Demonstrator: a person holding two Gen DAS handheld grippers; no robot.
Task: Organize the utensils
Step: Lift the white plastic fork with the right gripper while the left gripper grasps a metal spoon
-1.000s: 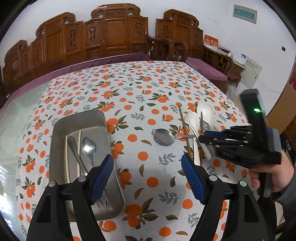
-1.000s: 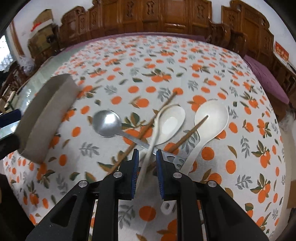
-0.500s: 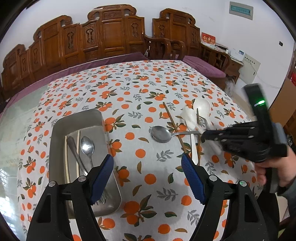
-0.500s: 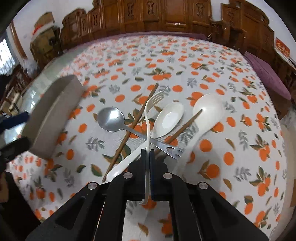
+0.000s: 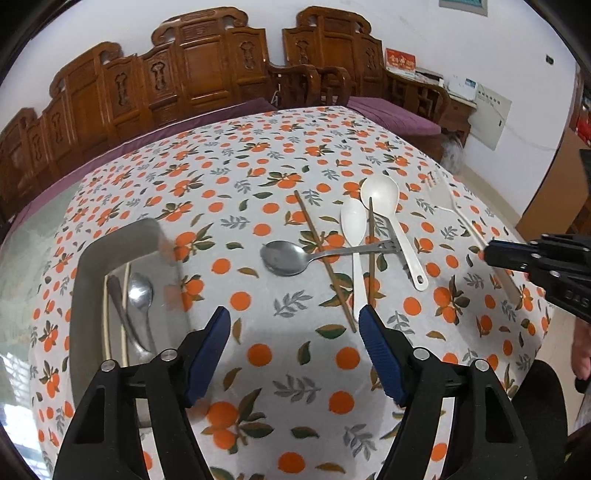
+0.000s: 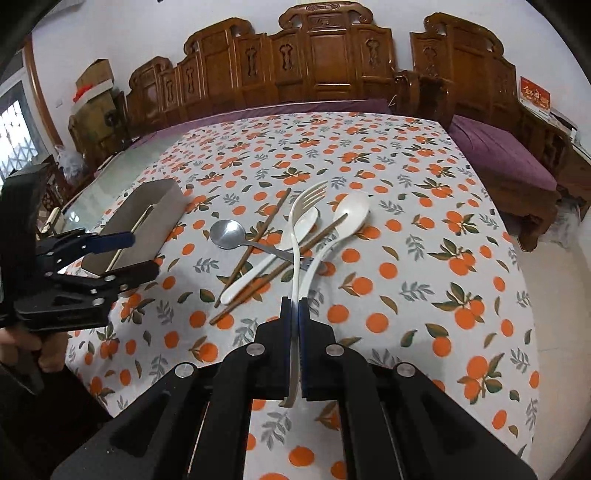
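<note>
Lifting white fork (image 6: 300, 218) off the pile, right hand-held gripper (image 6: 293, 310) now clamped shut

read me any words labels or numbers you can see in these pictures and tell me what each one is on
Red card on the far cabinet: gold characters, too blurred to read.
Same red card in the right wrist view: still unreadable.
Wall sign, cut off at the top edge: no legible text.
Raised letters on the right gripper's body: too unclear to read.
Nothing else carries text.
</note>
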